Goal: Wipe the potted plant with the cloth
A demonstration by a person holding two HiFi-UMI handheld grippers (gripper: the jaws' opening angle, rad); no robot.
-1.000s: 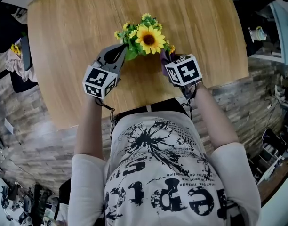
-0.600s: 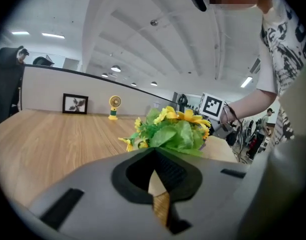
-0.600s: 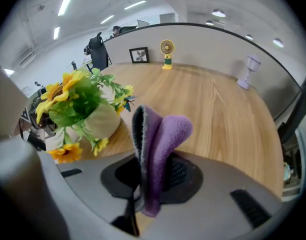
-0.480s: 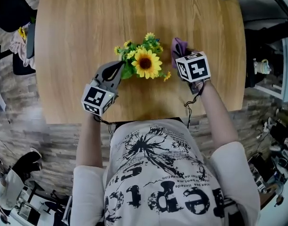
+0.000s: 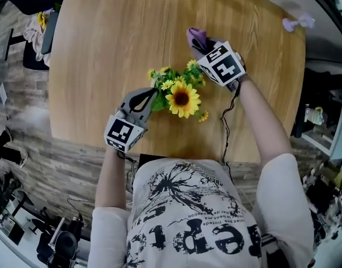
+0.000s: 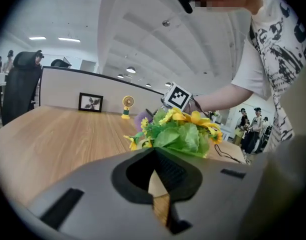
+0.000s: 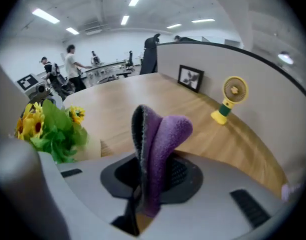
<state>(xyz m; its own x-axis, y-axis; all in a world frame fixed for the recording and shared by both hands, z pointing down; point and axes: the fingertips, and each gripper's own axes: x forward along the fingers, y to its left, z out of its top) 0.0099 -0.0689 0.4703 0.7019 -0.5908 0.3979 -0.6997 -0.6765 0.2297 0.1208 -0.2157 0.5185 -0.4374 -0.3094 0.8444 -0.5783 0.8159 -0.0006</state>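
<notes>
Gripping the purple cloth [image 7: 160, 144] between its jaws, the right gripper [image 5: 205, 46] sits just beyond the potted plant [image 5: 181, 96], which stands on the worktop [image 5: 104, 49]. The left gripper [image 5: 153, 95], jaws together and empty, sits just beside the plant's leaves.

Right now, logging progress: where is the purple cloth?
Head view: the purple fleece cloth is pinched in the right tool, beyond the yellow sunflower plant.
</notes>
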